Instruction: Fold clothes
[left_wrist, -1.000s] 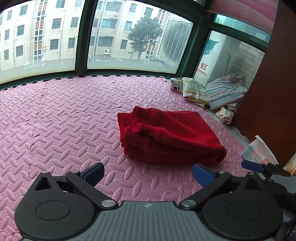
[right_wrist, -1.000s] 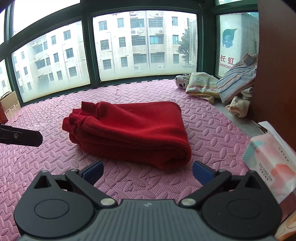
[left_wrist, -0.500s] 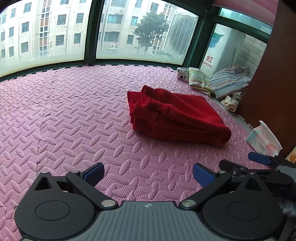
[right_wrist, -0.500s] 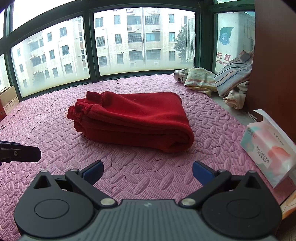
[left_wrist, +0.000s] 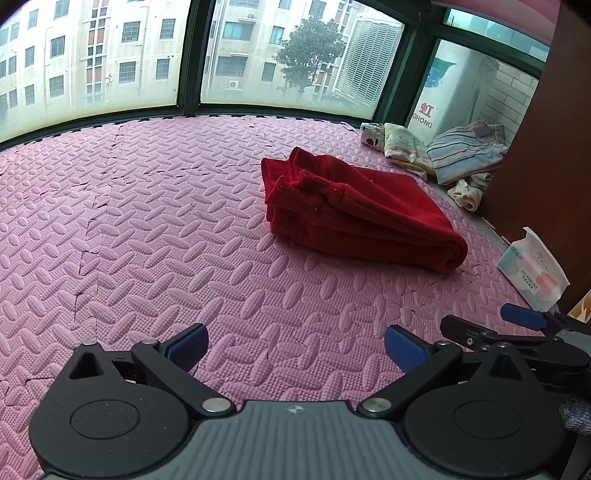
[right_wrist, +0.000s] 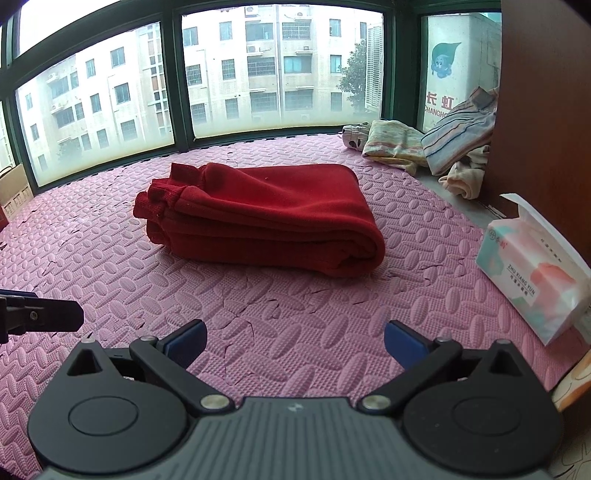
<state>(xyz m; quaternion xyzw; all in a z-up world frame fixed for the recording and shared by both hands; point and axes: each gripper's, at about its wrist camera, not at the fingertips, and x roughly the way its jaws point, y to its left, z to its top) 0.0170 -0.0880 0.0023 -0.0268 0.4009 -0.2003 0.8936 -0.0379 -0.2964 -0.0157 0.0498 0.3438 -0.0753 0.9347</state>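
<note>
A red garment (left_wrist: 354, 210) lies folded in a thick stack on the pink foam mat (left_wrist: 147, 229); it also shows in the right wrist view (right_wrist: 266, 218). My left gripper (left_wrist: 295, 349) is open and empty, well short of the garment. My right gripper (right_wrist: 295, 343) is open and empty, also short of it. The right gripper's fingers (left_wrist: 522, 317) show at the lower right of the left wrist view. Part of the left gripper (right_wrist: 40, 317) shows at the left edge of the right wrist view.
A pile of striped and pale clothes (right_wrist: 443, 144) lies at the far right corner by the window. A tissue pack (right_wrist: 532, 273) stands at the right next to a brown cabinet (right_wrist: 546, 110). A cardboard box (right_wrist: 13, 188) sits at the far left. Windows bound the mat's far edge.
Both grippers have drawn back from the folded red garment, which now sits farther away. Both stayed open and empty. The garment has not moved.
</note>
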